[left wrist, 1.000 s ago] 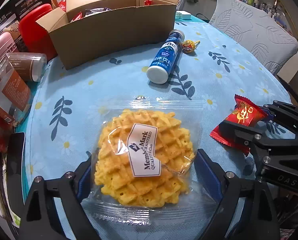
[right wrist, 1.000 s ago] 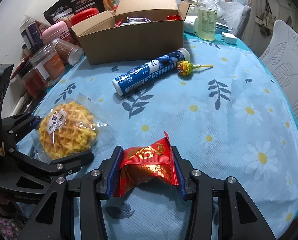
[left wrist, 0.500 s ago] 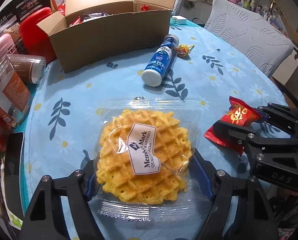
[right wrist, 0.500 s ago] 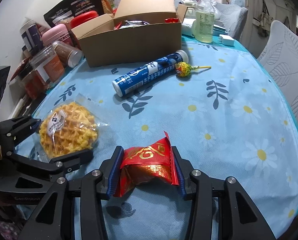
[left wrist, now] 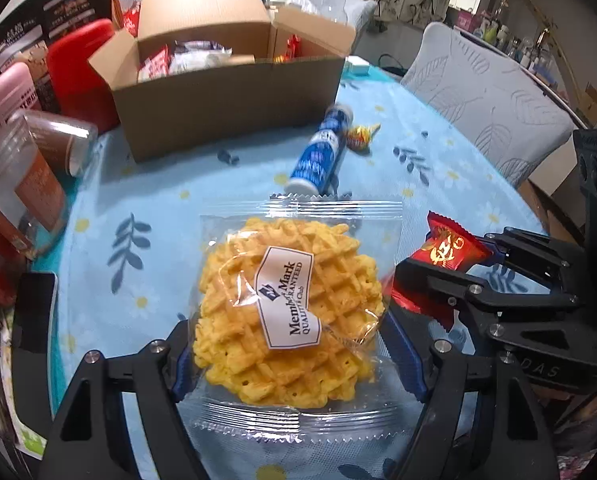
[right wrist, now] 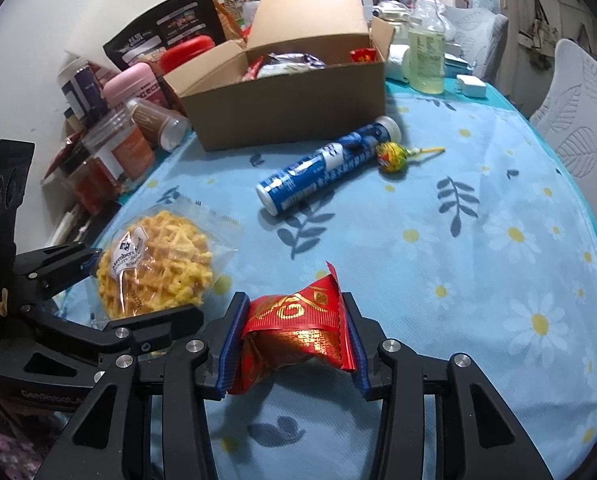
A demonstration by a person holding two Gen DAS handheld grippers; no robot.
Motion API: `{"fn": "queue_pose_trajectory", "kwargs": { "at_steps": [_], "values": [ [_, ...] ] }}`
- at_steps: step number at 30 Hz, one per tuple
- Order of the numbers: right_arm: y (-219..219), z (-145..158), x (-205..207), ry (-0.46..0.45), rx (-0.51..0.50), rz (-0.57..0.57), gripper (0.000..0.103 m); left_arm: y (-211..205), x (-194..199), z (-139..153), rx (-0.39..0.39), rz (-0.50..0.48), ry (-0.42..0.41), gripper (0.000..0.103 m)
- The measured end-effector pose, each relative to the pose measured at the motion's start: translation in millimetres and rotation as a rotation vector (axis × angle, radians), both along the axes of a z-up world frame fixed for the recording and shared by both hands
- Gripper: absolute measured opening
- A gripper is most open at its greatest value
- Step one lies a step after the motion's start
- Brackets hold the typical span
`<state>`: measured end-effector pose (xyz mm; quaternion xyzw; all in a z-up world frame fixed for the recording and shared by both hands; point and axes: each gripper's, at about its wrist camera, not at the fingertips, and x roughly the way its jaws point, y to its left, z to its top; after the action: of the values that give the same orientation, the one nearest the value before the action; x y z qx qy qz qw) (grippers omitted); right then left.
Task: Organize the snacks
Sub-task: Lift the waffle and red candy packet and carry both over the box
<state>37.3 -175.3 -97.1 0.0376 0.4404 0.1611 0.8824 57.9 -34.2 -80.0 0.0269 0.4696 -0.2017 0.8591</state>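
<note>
Two snacks are in the grippers: the left gripper [left wrist: 286, 350] has its blue-padded fingers [left wrist: 180, 360] clenched on the sides of a waffle [left wrist: 286, 308] sealed in a clear wrapper, its jaws having just been closing around that pack, and the right gripper [right wrist: 292, 346] grasps a red candy packet [right wrist: 294, 328] with gold print between its fingers [right wrist: 230, 344]. Both snacks sit low over the near part of the table [right wrist: 478, 240], which is covered in a light blue cloth with daisies and leaves, and the two grippers are just beside each other. Farther out, a blue tube [right wrist: 328, 168] with a white cap lies on its side, with a lollipop [right wrist: 392, 155] touching or almost touching its far end. Behind them stands an open cardboard box [right wrist: 290, 100], flaps up, holding several wrapped snacks: red packets and a silvery-purple bag show above the rim, though the rest of its contents are hidden. Left of the box are jars and canisters [right wrist: 118, 148], one clear jar lying on its side with something brown inside, plus a pink-lidded tub and a red lid. Right of the box stands a clear bottle [right wrist: 426, 60] of pale yellow liquid. A white chair [left wrist: 486, 96] with a leaf pattern stands at the table's far edge.
</note>
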Motion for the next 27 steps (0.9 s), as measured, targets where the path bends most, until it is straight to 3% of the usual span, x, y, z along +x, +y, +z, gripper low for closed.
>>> {"fn": "queue_pose_trajectory", "kwargs": {
  "at_steps": [14, 27],
  "values": [
    [1, 45, 25, -0.115, 0.017, 0.045, 0.044, 4, 9, 17, -0.04, 0.053, -0.101, 0.078],
    [12, 98, 64, -0.231, 0.004, 0.108, 0.044, 26, 36, 72, -0.078, 0.143, -0.233, 0.078]
  ]
}}
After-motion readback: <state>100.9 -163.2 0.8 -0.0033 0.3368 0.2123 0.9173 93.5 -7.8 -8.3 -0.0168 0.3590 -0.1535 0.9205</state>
